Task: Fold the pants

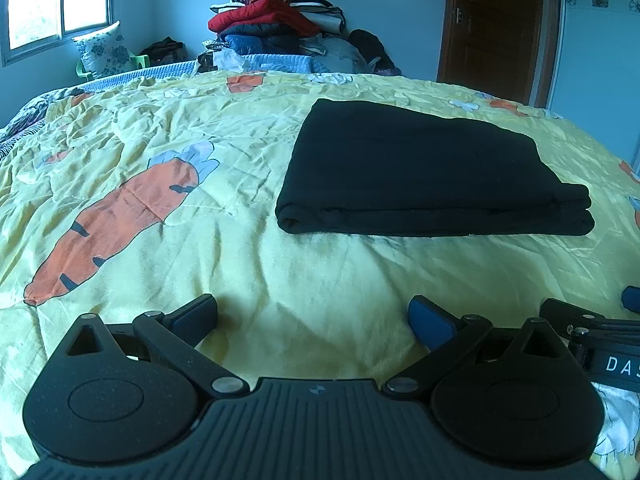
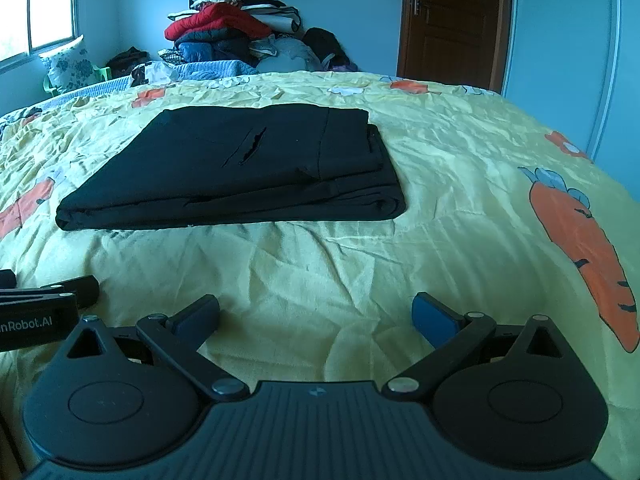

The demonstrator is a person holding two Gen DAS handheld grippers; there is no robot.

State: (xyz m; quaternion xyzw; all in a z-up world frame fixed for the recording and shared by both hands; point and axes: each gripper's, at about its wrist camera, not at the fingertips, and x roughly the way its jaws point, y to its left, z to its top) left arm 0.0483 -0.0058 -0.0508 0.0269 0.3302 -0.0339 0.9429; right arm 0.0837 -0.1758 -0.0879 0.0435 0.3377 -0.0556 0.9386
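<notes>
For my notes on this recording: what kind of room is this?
Most likely a bedroom: a bed with a carrot-print cover, folded black pants on it, a clothes pile behind and a wooden door.

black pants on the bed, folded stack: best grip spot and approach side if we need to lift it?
Probably the thick rolled fold edge of the black pants nearest the grippers, coming in low from the near side. That edge binds the layers; the far and right edges show loose stepped layers. Left gripper and right gripper are open.
</notes>
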